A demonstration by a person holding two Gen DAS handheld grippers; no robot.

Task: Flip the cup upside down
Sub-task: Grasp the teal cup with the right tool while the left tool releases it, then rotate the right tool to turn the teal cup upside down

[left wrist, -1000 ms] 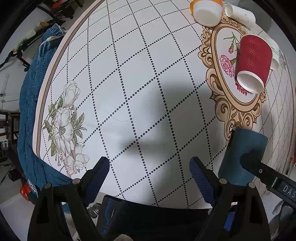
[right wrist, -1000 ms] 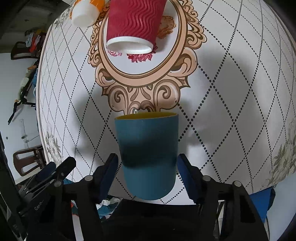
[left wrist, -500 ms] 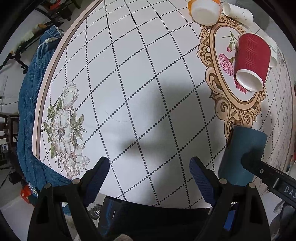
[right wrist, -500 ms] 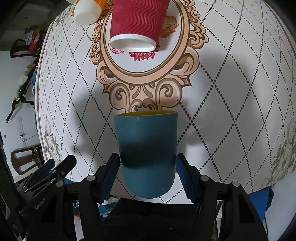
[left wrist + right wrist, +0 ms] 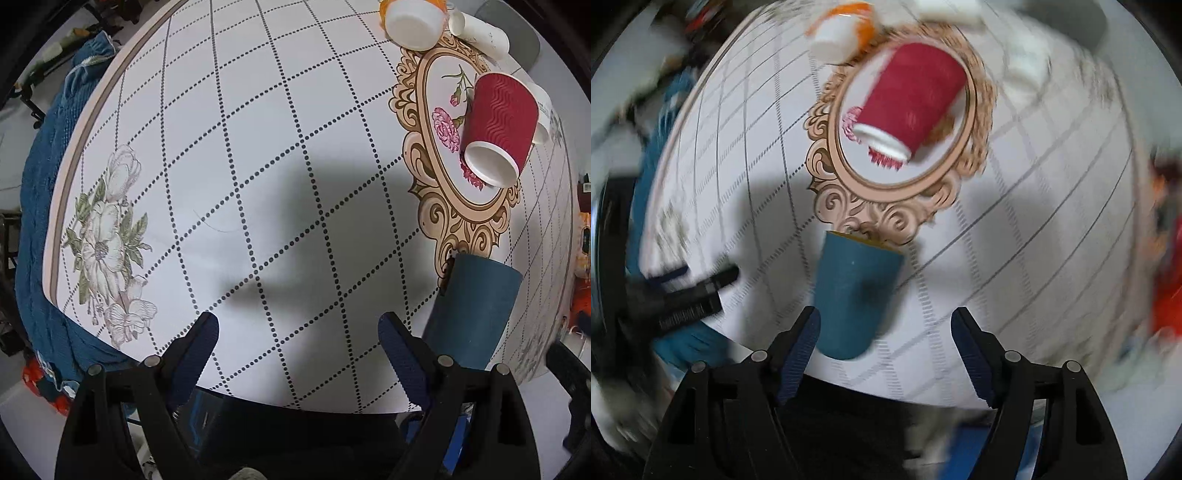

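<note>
One teal cup [image 5: 855, 295], one red cup [image 5: 912, 98].

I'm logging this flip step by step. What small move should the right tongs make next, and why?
Probably lift the right tongs straight up and clear. Their jaws are opening, and the teal cup stands mouth-down on the table, apart from both pads, so the flip looks done.
</note>
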